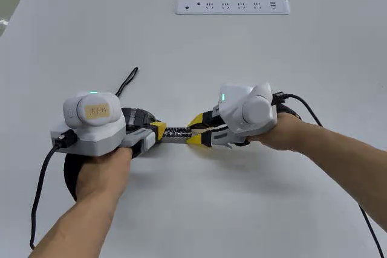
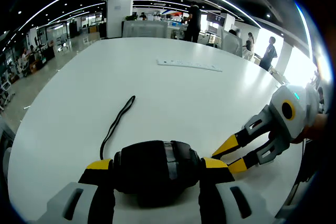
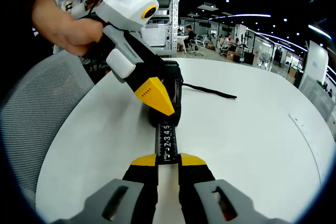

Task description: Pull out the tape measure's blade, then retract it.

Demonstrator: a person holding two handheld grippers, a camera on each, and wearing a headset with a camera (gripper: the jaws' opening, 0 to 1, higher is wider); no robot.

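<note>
Head view: clamping the tape measure case in the left gripper at the table, pinching the blade in the right gripper. Left gripper view: squeezing the case. Right gripper view: closed on the blade. Barely pulled out so far, retraction still to do.

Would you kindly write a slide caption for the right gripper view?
The right gripper pinches the tape measure's blade, a short length out of the black case held by the left gripper.
</note>
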